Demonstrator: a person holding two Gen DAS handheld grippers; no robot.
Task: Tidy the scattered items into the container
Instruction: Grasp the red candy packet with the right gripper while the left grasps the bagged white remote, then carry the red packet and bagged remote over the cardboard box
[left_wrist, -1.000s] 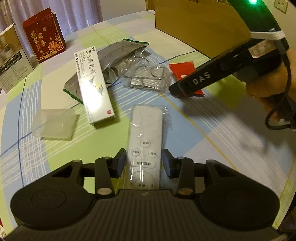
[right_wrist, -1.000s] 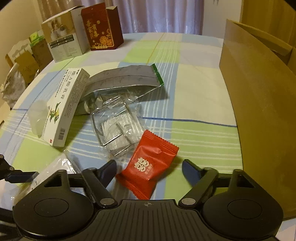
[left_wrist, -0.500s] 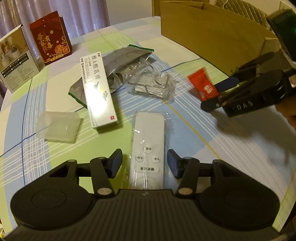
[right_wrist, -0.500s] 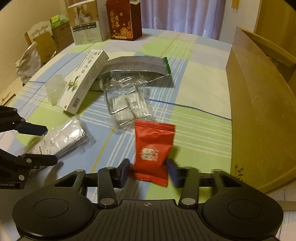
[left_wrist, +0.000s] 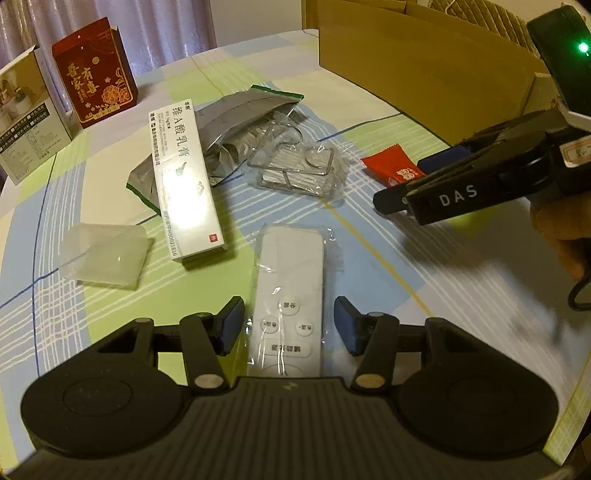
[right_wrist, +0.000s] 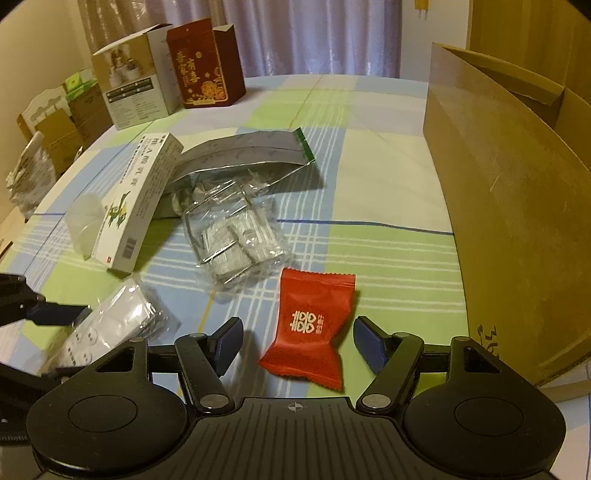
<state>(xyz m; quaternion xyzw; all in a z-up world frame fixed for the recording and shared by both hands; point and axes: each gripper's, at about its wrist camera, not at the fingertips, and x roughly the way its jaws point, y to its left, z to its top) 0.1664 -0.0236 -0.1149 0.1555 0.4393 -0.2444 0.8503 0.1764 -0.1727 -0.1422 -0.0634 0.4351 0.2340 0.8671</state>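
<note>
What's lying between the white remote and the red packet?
Only bare tablecloth between remote and red packet, seen in the right wrist view.

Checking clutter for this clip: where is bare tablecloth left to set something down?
Free: the strip between the silver foil pouch and the cardboard box, and behind the pouch. Crowded: the pouch, white carton, clear packet and wrapped remote.

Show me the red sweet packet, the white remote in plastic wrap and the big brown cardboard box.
Red sweet packet (right_wrist: 308, 326): right wrist view, printed middle.
White remote in plastic wrap (left_wrist: 286, 295): left wrist view, button area.
Big brown cardboard box (right_wrist: 509, 221): right wrist view, side wall.
</note>
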